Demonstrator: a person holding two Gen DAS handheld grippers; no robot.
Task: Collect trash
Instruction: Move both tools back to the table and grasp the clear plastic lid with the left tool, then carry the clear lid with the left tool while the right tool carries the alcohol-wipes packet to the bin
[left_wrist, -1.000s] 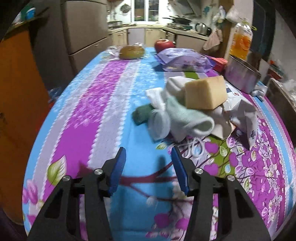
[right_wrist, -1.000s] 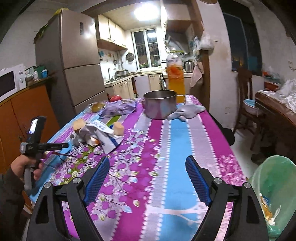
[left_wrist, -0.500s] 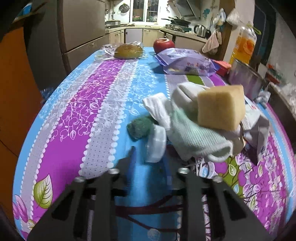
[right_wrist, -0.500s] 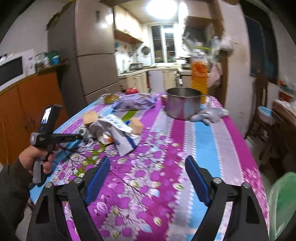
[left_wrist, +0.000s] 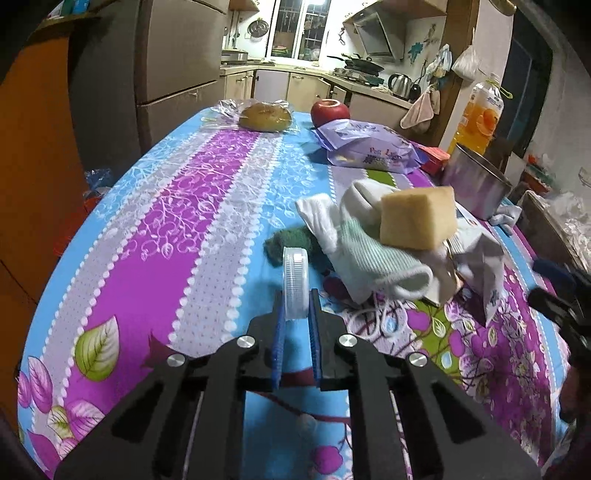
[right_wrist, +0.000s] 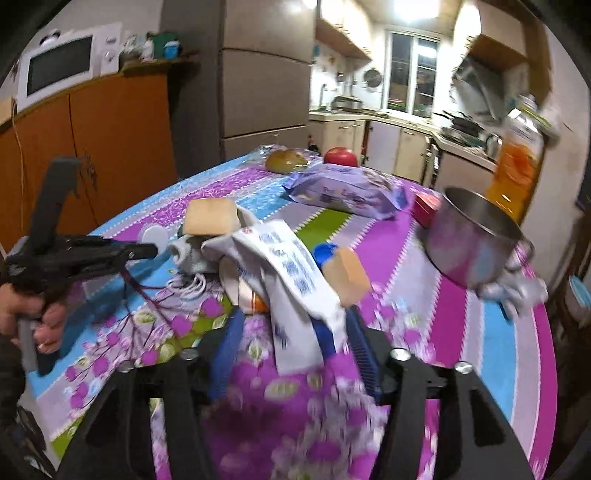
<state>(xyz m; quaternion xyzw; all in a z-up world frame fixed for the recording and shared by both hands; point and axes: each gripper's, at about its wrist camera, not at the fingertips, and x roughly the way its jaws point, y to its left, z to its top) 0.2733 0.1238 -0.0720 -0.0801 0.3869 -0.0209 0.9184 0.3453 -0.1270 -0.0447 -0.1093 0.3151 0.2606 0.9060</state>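
A pile of trash lies on the flowered tablecloth (left_wrist: 207, 206): a pale sock (left_wrist: 373, 254), a tan sponge block (left_wrist: 417, 218), a green scrub pad (left_wrist: 284, 245), a white cord (left_wrist: 380, 317) and a white printed wrapper (right_wrist: 291, 258). My left gripper (left_wrist: 295, 306) is shut on a clear plastic lid (left_wrist: 294, 282), held on edge; the lid also shows in the right wrist view (right_wrist: 153, 236). My right gripper (right_wrist: 291, 332) is open, its fingers on either side of the wrapper's near end. A second sponge block (right_wrist: 349, 273) and a blue cap (right_wrist: 325, 253) lie behind the wrapper.
A steel pot (right_wrist: 472, 240), an orange juice bottle (right_wrist: 517, 166), a purple snack bag (right_wrist: 343, 190), a red apple (left_wrist: 330, 110) and bagged bread (left_wrist: 264, 116) stand farther back. A fridge (right_wrist: 266, 88) and orange cabinets (right_wrist: 96, 125) are to the left.
My left gripper moved forward and closed on the plastic lid, standing it on edge. My right gripper swung left from the bin side and came up around the white wrapper.
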